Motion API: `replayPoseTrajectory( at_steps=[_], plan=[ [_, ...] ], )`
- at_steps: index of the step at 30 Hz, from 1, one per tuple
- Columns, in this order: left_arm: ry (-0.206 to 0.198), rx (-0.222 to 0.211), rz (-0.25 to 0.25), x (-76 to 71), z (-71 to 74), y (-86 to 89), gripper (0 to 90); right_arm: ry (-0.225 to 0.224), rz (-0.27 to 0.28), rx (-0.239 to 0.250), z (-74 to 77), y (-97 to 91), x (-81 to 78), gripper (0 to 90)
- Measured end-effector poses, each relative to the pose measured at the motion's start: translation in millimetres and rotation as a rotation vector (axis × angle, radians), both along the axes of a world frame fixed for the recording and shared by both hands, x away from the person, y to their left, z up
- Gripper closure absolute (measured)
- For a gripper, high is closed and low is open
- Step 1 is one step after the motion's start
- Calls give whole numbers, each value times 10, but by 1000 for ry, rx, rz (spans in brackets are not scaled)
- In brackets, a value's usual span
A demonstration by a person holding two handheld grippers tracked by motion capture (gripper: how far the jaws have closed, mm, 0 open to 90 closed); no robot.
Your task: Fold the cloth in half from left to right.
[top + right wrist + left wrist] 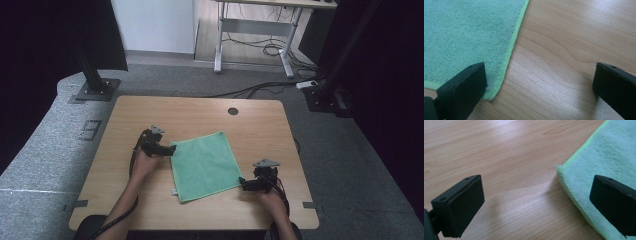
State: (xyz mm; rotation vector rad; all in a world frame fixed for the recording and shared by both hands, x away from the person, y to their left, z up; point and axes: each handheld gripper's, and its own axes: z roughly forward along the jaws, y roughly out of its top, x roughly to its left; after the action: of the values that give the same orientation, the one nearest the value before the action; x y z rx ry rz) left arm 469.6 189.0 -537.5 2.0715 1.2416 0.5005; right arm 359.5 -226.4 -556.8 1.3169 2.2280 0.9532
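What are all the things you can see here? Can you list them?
Cloth: one, green, spread flat in the middle of the table.
Table: one, light wood, with a dark round hole near its far edge.
Desk: one, white legs, on the floor beyond the table.
Cables: several, black, on the floor under the desk.
Left gripper: one, black, open at the cloth's far left corner.
Right gripper: one, black, open at the cloth's near right corner.

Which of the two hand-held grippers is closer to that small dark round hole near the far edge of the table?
The left hand-held gripper, at the green cloth's far-left corner, is nearer the round hole. The right hand-held gripper sits at the cloth's near-right corner.
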Motion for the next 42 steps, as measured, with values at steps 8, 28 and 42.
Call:
replayPoseTrajectory(
  at_steps=[8, 28, 42],
  plan=[
    [22, 45, 35, 70, -103, -20, 0, 0, 3, 0, 0, -1, 2, 0],
    [53, 23, 84, 190, -107, 113, 0, 0, 4, 0, 0, -1, 3, 0],
    [50, 23, 72, 180, -107, 110, 16, 28, 51, -8, 48, 65, 8, 13]
  ],
)
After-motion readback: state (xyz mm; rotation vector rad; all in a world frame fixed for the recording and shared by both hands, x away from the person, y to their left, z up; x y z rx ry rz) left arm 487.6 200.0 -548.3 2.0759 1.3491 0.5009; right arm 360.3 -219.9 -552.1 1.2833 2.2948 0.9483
